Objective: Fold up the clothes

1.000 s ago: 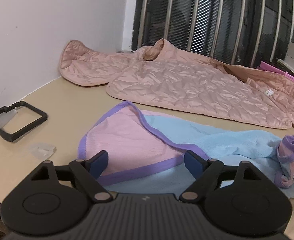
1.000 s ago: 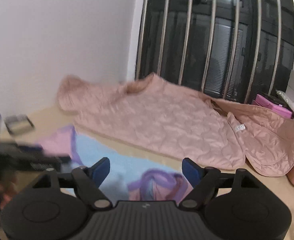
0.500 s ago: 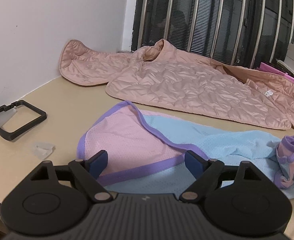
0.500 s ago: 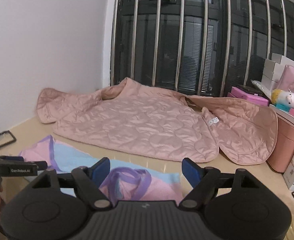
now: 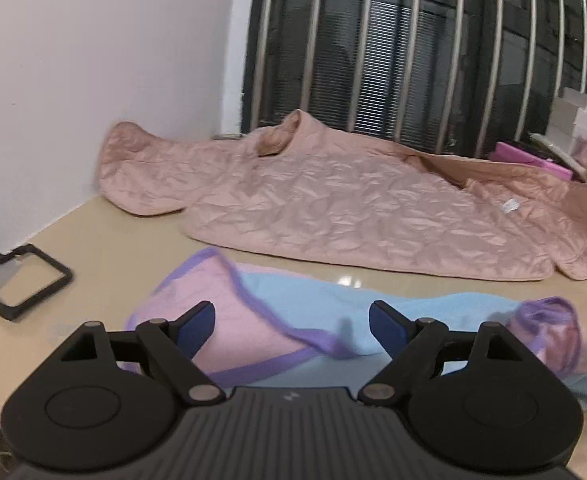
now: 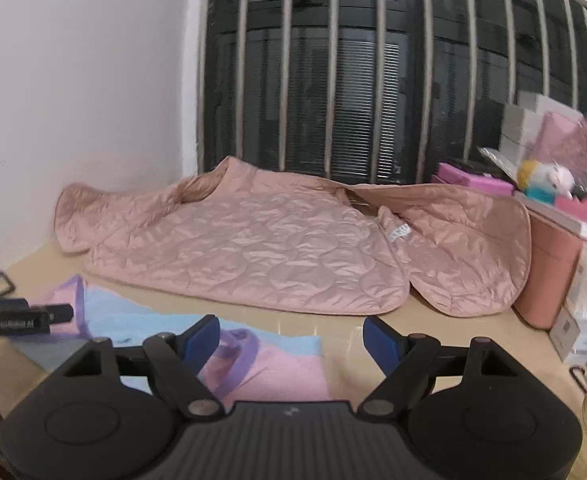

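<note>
A pink quilted jacket (image 5: 333, 216) (image 6: 253, 248) lies spread flat at the back of the beige table, its right front flap turned open. In front of it lies a small blue and pink garment with purple trim (image 5: 293, 312) (image 6: 253, 352). My left gripper (image 5: 291, 320) hovers open over the garment's left, pink end with nothing between its blue pads. My right gripper (image 6: 291, 336) hovers open over the garment's right end, also empty. The left gripper's body (image 6: 13, 320) shows at the left edge of the right wrist view.
A black rectangular frame (image 5: 17, 280) lies on the table by the white wall at left. Pink boxes, a plush toy (image 6: 549, 180) and a pink round container (image 6: 549, 276) crowd the right side. A barred dark window stands behind the table.
The left gripper has risen and pulled back a little, so more of the jacket shows. The right gripper has swung to the right along the garment. Both stay open.
</note>
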`<state>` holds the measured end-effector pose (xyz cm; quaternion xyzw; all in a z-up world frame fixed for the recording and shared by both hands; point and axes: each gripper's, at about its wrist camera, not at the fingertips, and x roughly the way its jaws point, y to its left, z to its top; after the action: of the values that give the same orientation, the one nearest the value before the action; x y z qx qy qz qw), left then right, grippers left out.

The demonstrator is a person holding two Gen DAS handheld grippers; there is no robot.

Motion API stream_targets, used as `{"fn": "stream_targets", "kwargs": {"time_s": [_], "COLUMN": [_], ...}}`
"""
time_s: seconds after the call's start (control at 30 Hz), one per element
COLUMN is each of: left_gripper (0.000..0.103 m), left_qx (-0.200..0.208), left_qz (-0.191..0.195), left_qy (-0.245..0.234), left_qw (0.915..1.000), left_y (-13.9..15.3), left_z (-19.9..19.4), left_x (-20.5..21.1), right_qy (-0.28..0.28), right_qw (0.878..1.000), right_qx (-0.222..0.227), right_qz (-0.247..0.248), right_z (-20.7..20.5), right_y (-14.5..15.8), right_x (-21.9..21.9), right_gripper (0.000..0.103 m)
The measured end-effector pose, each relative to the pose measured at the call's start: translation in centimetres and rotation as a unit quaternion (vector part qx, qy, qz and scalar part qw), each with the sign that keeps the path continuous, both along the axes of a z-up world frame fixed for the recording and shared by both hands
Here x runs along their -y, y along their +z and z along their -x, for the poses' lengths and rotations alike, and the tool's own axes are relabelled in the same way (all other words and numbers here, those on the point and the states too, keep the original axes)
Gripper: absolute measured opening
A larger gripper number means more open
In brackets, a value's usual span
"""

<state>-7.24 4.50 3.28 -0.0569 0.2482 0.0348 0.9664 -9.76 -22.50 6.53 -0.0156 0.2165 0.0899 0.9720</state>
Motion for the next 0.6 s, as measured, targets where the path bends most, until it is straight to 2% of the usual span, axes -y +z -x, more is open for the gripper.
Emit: {"fn": "stream_targets", "kwargs": {"time_s": [0.03,0.1,0.17,0.2,0.23,0.27,0.33,0.4,0.5,0.6], "left_gripper": [0.086,0.086,0.086,0.086,0.086,0.087,0.087,0.087,0.087,0.087], "left_qx": [-0.002,0.001,0.015,0.026,0.033,0.04,0.049,0.037,0.022,0.036], "left_qz": [0.003,-0.011,-0.024,-0.03,-0.027,-0.024,-0.018,-0.02,-0.029,-0.043], "left_qy": [-0.007,-0.023,-0.039,-0.047,-0.052,-0.057,-0.065,-0.071,-0.086,-0.103], "left_qw": [1.0,0.9997,0.9988,0.9981,0.9977,0.9973,0.9965,0.9966,0.9956,0.9931], "left_y": [0.1,0.8,2.0,2.9,3.5,4.2,5.2,6.5,9.0,11.7], "left_z": [-0.2,-0.5,-0.5,-0.5,-0.6,-0.7,-0.9,-1.5,-2.1,-1.5], "left_x": [0.5,1.6,2.7,3.3,3.8,4.3,5.3,6.3,7.6,6.9], "right_qy": [0.002,0.012,0.023,0.027,0.028,0.029,0.031,0.029,0.021,0.025], "right_qw": [1.0,1.0,0.999,0.999,0.999,0.999,0.998,0.998,0.998,0.997], "right_qx": [0.001,-0.002,-0.008,-0.01,-0.009,-0.008,-0.005,0.0,0.004,0.014], "right_qz": [-0.007,-0.015,-0.027,-0.034,-0.038,-0.042,-0.046,-0.049,-0.059,-0.074], "right_z": [0.1,0.1,0.0,-0.1,-0.2,-0.3,-0.3,-0.2,-0.1,0.3], "right_y": [0.1,0.2,0.2,0.3,0.3,0.3,0.3,0.4,0.5,1.1], "right_x": [0.4,0.9,1.3,1.5,1.5,1.6,1.7,1.8,2.3,2.8], "right_gripper": [0.077,0.069,0.043,0.037,0.025,0.022,0.022,0.023,0.031,0.039]}}
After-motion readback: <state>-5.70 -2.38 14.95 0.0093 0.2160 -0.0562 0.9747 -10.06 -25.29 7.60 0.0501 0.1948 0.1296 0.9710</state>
